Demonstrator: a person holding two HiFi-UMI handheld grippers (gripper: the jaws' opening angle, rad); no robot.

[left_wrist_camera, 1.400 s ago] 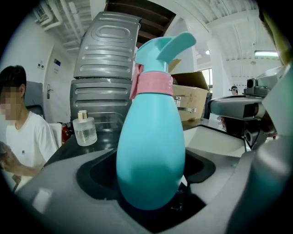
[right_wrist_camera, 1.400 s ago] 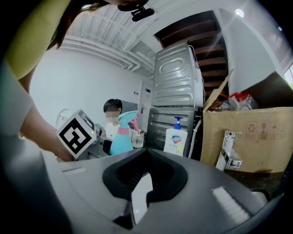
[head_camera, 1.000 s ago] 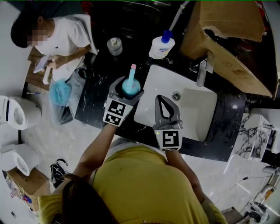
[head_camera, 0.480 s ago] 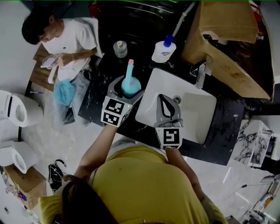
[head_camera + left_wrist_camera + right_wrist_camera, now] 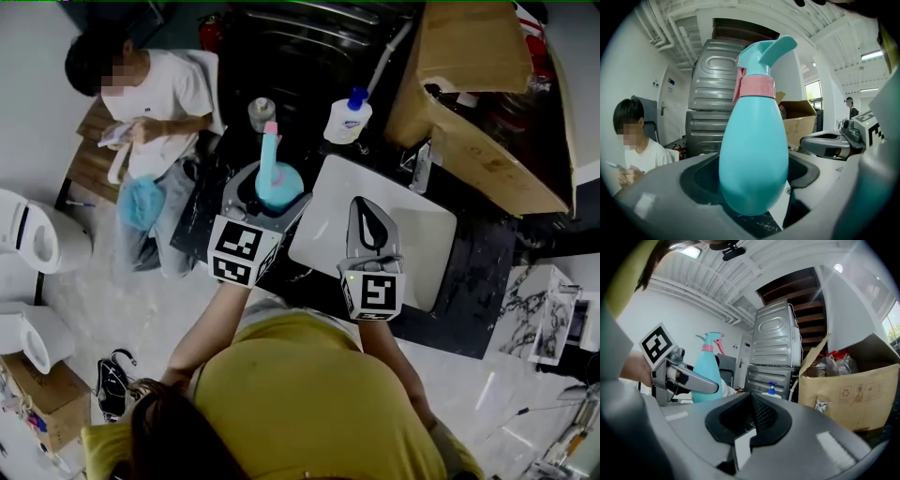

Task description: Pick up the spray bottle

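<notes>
The spray bottle [image 5: 278, 187] is teal and pear-shaped with a pink collar and a teal trigger head. It stands upright between the jaws of my left gripper [image 5: 272, 192], which is shut on its belly above the dark marble counter [image 5: 208, 220]. In the left gripper view the spray bottle [image 5: 754, 140] fills the middle, and the left gripper [image 5: 754, 192] clasps its lower part. My right gripper [image 5: 368, 204] hovers over the white sink [image 5: 417, 248] with its jaws together and nothing in them. The right gripper view shows the right gripper [image 5: 749, 404] and, off to its left, the spray bottle [image 5: 705, 369].
A white bottle with a blue cap [image 5: 348, 120] and a small jar [image 5: 262, 112] stand at the counter's back. A faucet [image 5: 419, 167] sits behind the sink, and a big cardboard box [image 5: 478, 84] stands beyond it. A seated person [image 5: 155, 94] is left of the counter, near a toilet [image 5: 28, 234].
My left gripper has risen with the spray bottle in its jaws. The right gripper has also come up a little over the sink.
</notes>
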